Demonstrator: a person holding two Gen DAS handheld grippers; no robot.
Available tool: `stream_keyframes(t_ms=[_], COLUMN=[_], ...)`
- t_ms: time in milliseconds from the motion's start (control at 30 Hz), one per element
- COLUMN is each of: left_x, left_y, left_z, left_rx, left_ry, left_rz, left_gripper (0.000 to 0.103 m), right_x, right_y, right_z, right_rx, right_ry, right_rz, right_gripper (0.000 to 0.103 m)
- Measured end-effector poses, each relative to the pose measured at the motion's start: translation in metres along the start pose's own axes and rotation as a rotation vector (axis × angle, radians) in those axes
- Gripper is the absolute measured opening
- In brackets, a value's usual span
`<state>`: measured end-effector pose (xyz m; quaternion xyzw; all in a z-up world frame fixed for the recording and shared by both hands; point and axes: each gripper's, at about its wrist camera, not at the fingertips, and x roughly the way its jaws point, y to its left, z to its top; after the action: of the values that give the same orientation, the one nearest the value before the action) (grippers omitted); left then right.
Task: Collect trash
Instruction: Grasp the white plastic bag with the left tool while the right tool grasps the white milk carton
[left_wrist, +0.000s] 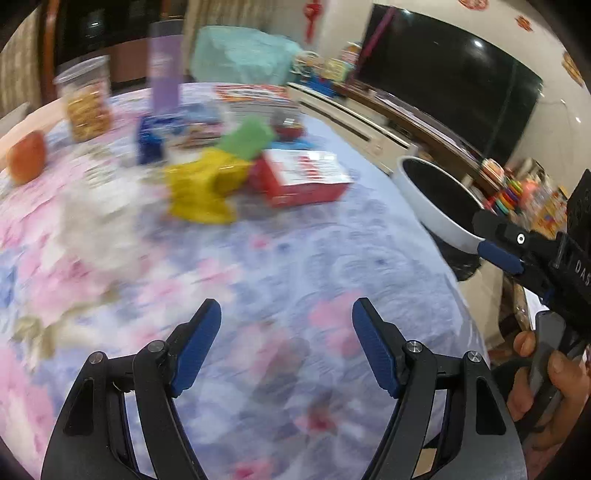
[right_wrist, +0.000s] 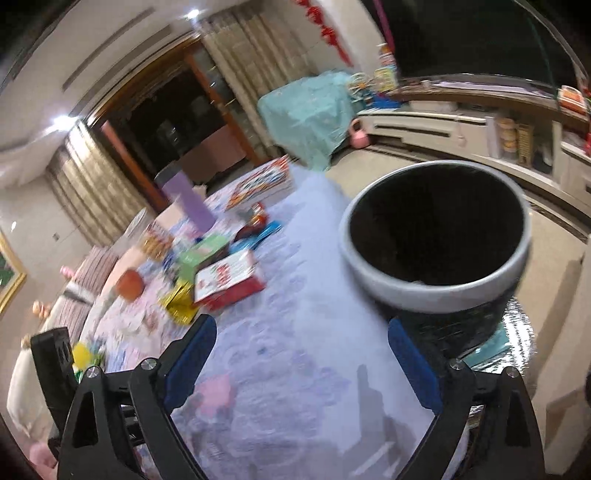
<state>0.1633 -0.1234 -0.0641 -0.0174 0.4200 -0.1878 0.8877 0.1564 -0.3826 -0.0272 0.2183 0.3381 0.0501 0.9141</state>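
A white-rimmed trash bin (right_wrist: 436, 236) with a black liner stands beside the table's right edge; it also shows in the left wrist view (left_wrist: 436, 192). On the floral tablecloth (left_wrist: 280, 266) lie a crumpled yellow wrapper (left_wrist: 201, 188), a red and white box (left_wrist: 304, 177) and a green packet (left_wrist: 247, 138). My left gripper (left_wrist: 286, 325) is open and empty above the cloth, short of the wrapper. My right gripper (right_wrist: 301, 343) is open and empty, near the bin's rim; it also shows in the left wrist view (left_wrist: 498, 254) by the bin.
A jar of snacks (left_wrist: 86, 103), a purple tube (left_wrist: 164, 70), a blue box (left_wrist: 151, 138), an orange fruit (left_wrist: 27, 157) and books (left_wrist: 255, 98) sit at the table's far side. A TV (left_wrist: 454, 74) and cabinet stand to the right.
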Motion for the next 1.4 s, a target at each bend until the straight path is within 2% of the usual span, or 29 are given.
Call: stream_keyframes(t_ms=[67,200,467,667,800,967,1133,1167,1233,1267,1300,1367,1400], left_x=[-0.008,-0.020,-0.026,-0.022,-0.011,0.008,0.013,0.013,0.015,0.016,0.016,0.013,0.012], left_y=[0.015,0.046,0.101,0.127,0.138,0.135,0.131,0.130,0.130,0.131,0.132,0.132,0.132], left_z=[-0.004,-0.008,-0.006,0.012,0.026,0.040,0.044,0.044,0.045,0.046,0.045,0.044,0.044], left_rx=[-0.030,-0.086,-0.197,-0.229,-0.243,-0.204,-0.180,-0.172,-0.163,-0.163,-0.166,-0.162,-0.163], left_ry=[-0.011,-0.034,-0.042,-0.054,-0.041,-0.009,-0.039,-0.041,-0.041,-0.030,-0.028,-0.042,-0.043], left_rz=[0.022,0.073,0.124,0.146,0.136,0.130,0.133,0.137,0.114,0.094,0.082,0.075,0.070], left_gripper=[0.076,0.086,0.086,0.088,0.089,0.089,0.089,0.087,0.065,0.051,0.047,0.043,0.041], right_x=[0.008,0.022,0.057,0.090,0.108,0.130,0.146,0.146,0.145,0.144,0.140,0.135,0.132], right_y=[0.016,0.045,0.082,0.095,0.102,0.101,0.094,0.094,0.097,0.099,0.100,0.100,0.098], right_z=[-0.007,-0.016,-0.014,-0.007,0.002,0.014,0.020,0.020,0.017,0.017,0.014,0.012,0.011], right_rx=[-0.029,-0.091,-0.201,-0.241,-0.282,-0.310,-0.281,-0.279,-0.292,-0.300,-0.311,-0.304,-0.290], right_ry=[0.021,0.054,0.093,0.129,0.148,0.166,0.188,0.187,0.181,0.176,0.162,0.160,0.160], right_rz=[0.009,0.027,0.001,-0.016,-0.031,-0.053,-0.027,-0.023,-0.002,0.000,0.000,0.003,0.006], right_gripper=[0.099,0.100,0.101,0.101,0.102,0.102,0.102,0.101,0.099,0.093,0.088,0.064,0.058])
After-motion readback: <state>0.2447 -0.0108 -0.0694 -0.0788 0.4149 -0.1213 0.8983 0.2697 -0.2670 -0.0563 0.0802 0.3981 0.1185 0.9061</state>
